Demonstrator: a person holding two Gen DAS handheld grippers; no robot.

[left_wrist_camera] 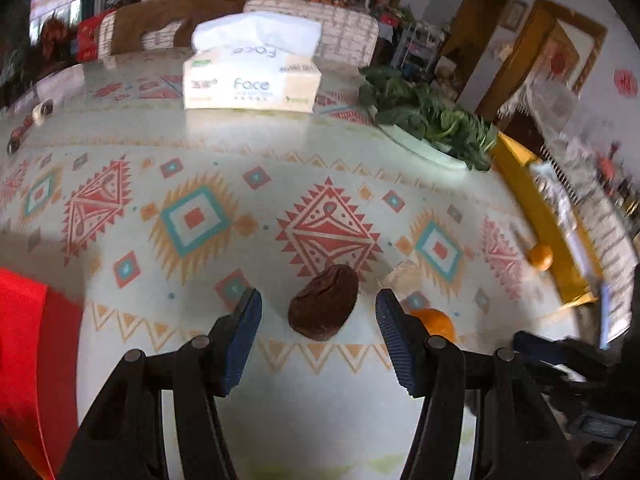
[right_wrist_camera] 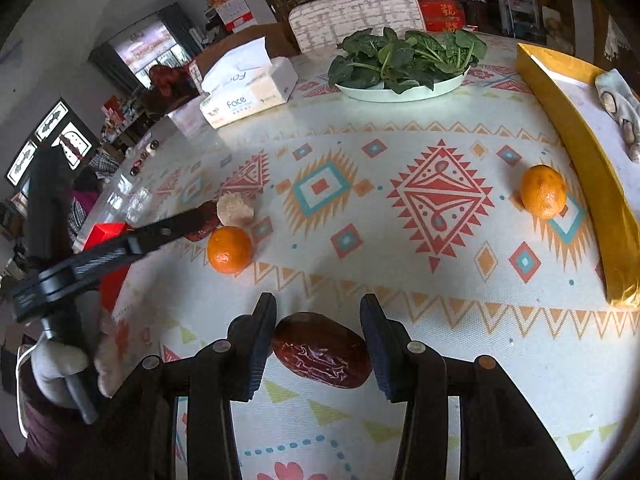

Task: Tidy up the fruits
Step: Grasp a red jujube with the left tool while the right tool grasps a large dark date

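**Two grippers, two dates on a patterned table**

We see the left gripper poised over a wrinkled brown date on the patterned tablecloth, its blue pads standing clear of the fruit on both sides: released, nothing grasped. In the left wrist view the date's long axis runs from about 7 o'clock to 1 o'clock, its upper end pointing toward the red diamond motif. A mandarin peeks out at 3 o'clock of it, behind the right finger, and another mandarin sits farther off near the gold box.

In the right wrist view, our right gripper brackets a second, glossier date. Its long axis lies from 10 o'clock to 4 o'clock, one end touching the left pad and the other end reaching the right pad; we cannot tell whether the pads press on it. At 10 o'clock of this fruit the first mandarin rests beside a pale husk-like piece, with the left gripper's finger reaching in over the first date there. The far mandarin lies at 2 o'clock. A plate of greens and a tissue box stand at 12 o'clock.
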